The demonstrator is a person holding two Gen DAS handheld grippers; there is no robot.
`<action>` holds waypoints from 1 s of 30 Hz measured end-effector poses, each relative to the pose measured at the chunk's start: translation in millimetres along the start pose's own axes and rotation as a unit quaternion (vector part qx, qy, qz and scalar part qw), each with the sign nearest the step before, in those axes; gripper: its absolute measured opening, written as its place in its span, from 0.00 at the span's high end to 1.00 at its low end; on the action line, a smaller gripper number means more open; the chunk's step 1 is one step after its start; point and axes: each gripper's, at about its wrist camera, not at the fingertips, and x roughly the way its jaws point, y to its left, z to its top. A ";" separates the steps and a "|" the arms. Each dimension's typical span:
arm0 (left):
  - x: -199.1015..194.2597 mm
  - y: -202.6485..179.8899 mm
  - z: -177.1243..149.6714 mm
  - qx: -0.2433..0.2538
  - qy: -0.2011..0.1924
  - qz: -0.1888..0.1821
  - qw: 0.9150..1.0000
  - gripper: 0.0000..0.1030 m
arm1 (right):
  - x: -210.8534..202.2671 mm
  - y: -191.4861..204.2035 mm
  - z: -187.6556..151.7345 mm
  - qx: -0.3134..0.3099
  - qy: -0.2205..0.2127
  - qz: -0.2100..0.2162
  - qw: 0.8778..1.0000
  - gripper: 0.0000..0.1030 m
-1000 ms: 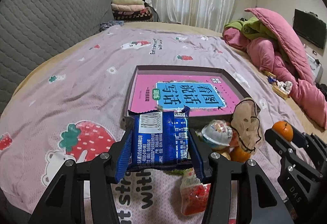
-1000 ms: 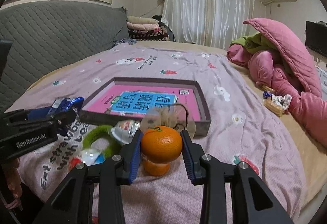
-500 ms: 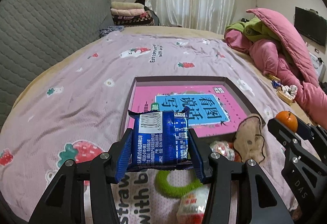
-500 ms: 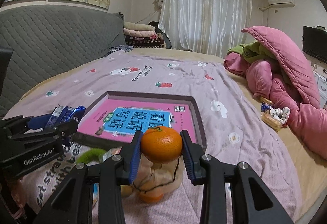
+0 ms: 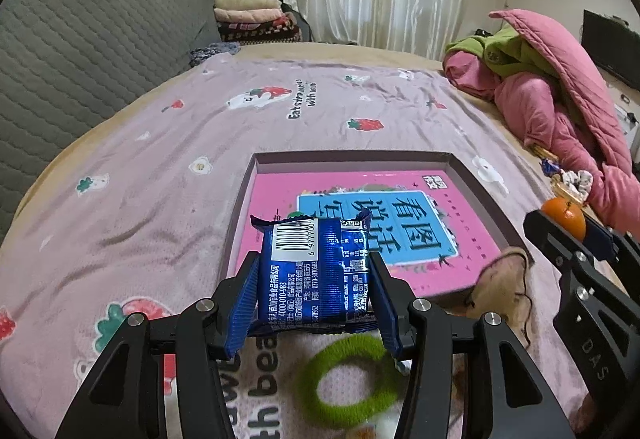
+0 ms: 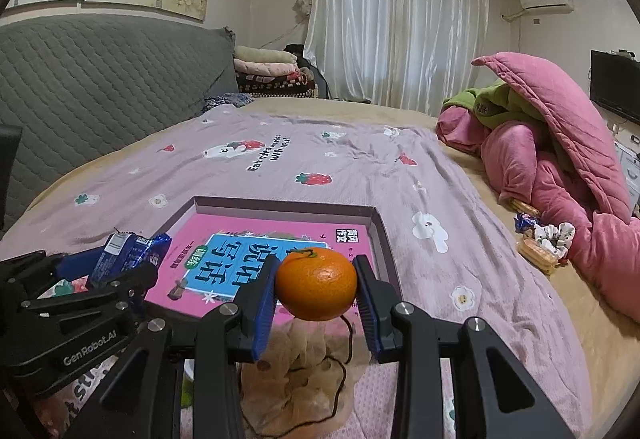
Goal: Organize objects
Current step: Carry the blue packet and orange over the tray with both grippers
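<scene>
Between right tool (image 6: 316, 293) pads: glossy orange (image 6: 316, 283).

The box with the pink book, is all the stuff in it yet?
Not yet. Only the pink book lies in the box. The left gripper holds a blue snack packet, the right gripper an orange. The green ring waits outside.

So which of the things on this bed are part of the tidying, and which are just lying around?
Part of the job:
- blue foil snack packet, in the left tongs
- round orange tangerine, in the right tongs
- shallow box with the pink book
- fuzzy green ring
- beige mesh pouch

Lying about:
- heaped pink quilt
- folded blankets
</scene>
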 end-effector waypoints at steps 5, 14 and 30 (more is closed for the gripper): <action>11.9 2.4 6.4 -0.006 0.006 0.000 1.000 0.48 | 11.9 0.2 4.8 -0.003 0.002 -0.003 1.000 0.64; 34.2 0.5 16.2 -0.006 0.018 0.002 1.000 0.48 | 38.5 -2.5 12.1 -0.010 0.014 -0.011 1.000 0.64; 86.2 -1.0 18.8 0.002 0.083 -0.016 0.996 0.48 | 95.7 -15.9 6.2 -0.016 0.085 0.007 0.996 0.64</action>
